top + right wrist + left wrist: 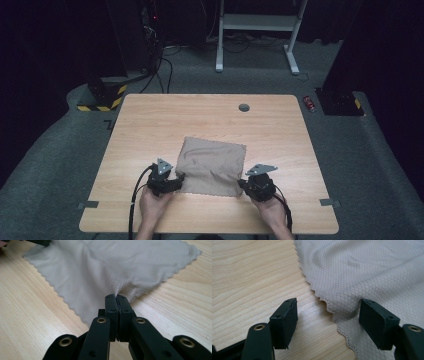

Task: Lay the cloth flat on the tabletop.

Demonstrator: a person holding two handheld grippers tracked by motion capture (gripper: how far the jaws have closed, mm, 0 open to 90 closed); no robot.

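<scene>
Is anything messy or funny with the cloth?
A little. The cloth isn't flat: the right gripper pinches its near corner and tugs it into a wrinkly peak. It also lies slightly crooked on the table. The left gripper waits open at its edge.

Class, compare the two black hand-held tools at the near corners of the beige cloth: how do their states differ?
The left tool stands open, its jaws astride the scalloped edge of the beige cloth without pinching it; the right tool is shut on the cloth's corner, puckering the fabric. Both are black and sit low over the wooden table.
</scene>
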